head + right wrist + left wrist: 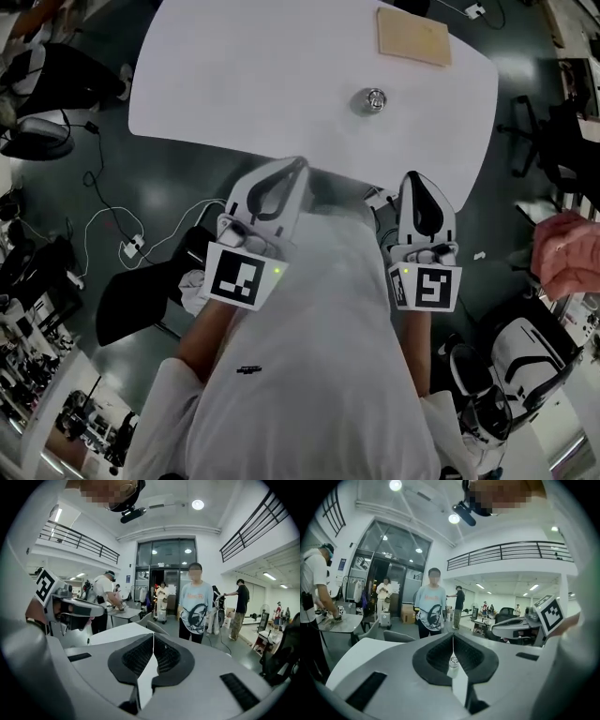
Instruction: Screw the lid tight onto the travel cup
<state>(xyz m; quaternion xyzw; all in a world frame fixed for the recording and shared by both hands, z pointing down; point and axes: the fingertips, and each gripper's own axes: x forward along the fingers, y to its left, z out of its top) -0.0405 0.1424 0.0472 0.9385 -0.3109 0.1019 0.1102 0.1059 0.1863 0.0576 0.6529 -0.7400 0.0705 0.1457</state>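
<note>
Travel cup stands on the white surface, at 12 o'clock from both grippers and well apart from them. Left gripper and right gripper hang clenched, empty, by the person's chest. Wooden board lies at 1 o'clock of the cup.

Large open lab hall, two storeys. Railed mezzanine high ahead of the left gripper. Glazed entrance far beyond the right gripper. White worktable ahead, loose cables on dark floor, office chair, people standing.
</note>
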